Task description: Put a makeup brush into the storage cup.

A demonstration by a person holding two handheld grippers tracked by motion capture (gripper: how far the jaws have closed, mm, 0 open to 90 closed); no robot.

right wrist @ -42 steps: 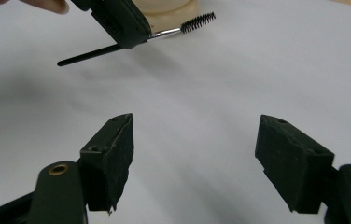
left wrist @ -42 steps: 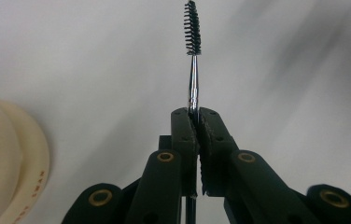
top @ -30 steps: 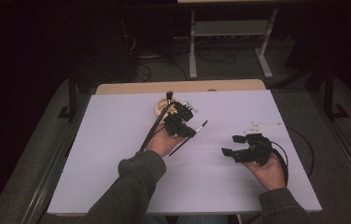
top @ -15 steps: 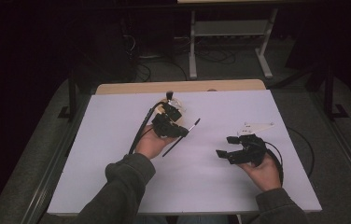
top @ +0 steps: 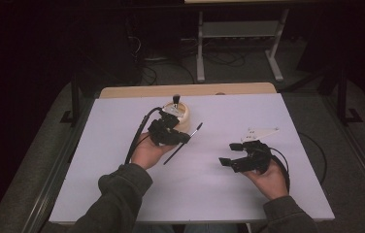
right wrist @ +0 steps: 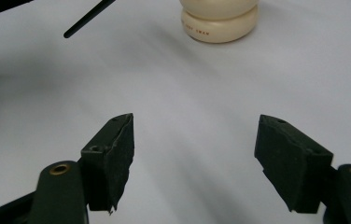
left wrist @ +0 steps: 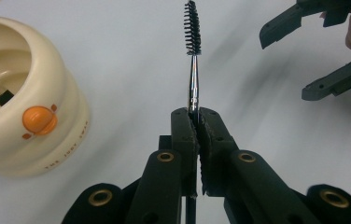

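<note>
Between the jaws of the left gripper [left wrist: 196,122] sits a thin brush [left wrist: 193,56], clamped tight on its metal stem, with no gap showing between the pads. Its black bristly tip (looks like a mascara-type spiral) points away from the gripper, out over the white table [left wrist: 117,56]. From the high view, the same left gripper [top: 184,138] hangs over the middle of the table and the brush [top: 190,136] runs diagonally through it, bristle end up toward the far side, handle end poking out toward the person. I can't tell whether the handle's tip touches the tabletop.

Just beside the left gripper, on its far side, is a cream round pot [top: 184,116] with an orange dot on its wall [left wrist: 38,120]. Another brush [top: 175,100] stands in it with its dark top sticking out.

Over to the right, well apart from the brush, the right gripper [top: 226,154] is held low over the table with its jaws spread wide and nothing between them. In the right gripper view, bare white table [right wrist: 192,116] shows between the two black pads [right wrist: 117,154], with the pot [right wrist: 219,18] farther off and the brush's dark handle end [right wrist: 87,18] off to the upper left.
</note>
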